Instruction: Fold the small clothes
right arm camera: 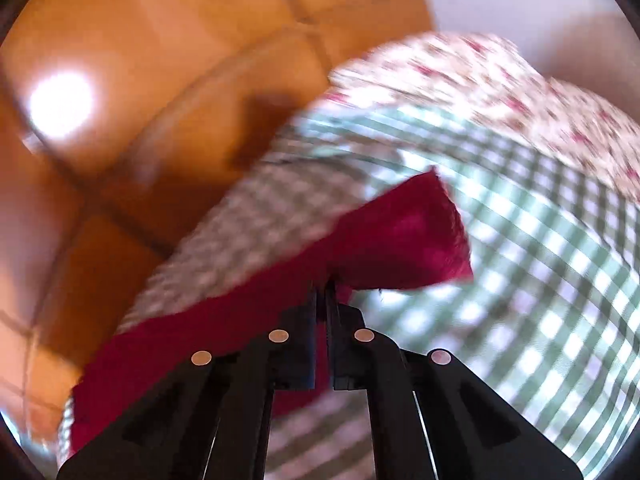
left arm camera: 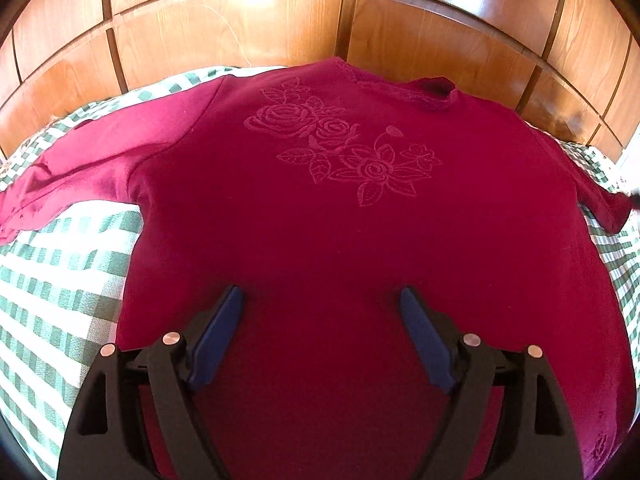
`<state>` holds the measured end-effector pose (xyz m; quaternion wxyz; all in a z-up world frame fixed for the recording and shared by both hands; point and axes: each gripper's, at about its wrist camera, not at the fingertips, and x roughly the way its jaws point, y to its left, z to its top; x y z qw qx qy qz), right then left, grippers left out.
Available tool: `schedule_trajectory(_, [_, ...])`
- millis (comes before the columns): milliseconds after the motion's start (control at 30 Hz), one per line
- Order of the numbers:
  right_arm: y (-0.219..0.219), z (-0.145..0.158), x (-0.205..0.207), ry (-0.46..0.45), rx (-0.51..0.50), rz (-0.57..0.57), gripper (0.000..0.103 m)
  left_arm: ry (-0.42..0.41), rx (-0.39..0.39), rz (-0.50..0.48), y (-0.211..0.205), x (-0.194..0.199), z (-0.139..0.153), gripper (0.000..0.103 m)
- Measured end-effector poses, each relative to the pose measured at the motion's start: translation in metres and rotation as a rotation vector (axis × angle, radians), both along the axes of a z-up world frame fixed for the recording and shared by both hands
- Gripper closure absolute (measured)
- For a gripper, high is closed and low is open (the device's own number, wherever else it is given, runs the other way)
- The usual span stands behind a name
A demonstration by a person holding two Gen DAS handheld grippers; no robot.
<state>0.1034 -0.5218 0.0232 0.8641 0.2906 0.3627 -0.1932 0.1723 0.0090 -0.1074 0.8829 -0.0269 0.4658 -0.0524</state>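
Left gripper (left arm camera: 322, 300) spread wide over shirt (left arm camera: 320, 220), gripping nothing. Right gripper (right arm camera: 323, 284) clamped on sleeve (right arm camera: 404, 236), view blurred. Shirt crimson, rose embroidery (left arm camera: 340, 152), flat on checked cloth (left arm camera: 68, 264); no legible writing.

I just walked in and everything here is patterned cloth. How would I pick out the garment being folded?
Start at the wooden headboard and come down to the green-and-white checked bedcover. Spread flat on it is a dark red long-sleeved top, neck towards the headboard. It is the only plain-coloured cloth there, with a tone-on-tone outline of roses stitched across the chest.
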Motion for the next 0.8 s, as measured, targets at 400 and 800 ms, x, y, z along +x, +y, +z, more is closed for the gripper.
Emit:
schedule_trajectory(400, [0.254, 0.078, 0.077, -0.159, -0.031, 0.651, 0.1, 0.019, -0.189, 0.009, 0.026, -0.005, 0.027, 0.028])
schedule_trajectory(800, [0.358, 0.053, 0.059, -0.129, 0.099, 0.831, 0.045, -0.003, -0.315, 0.021, 0.061, 0.017, 0.051, 0.037])
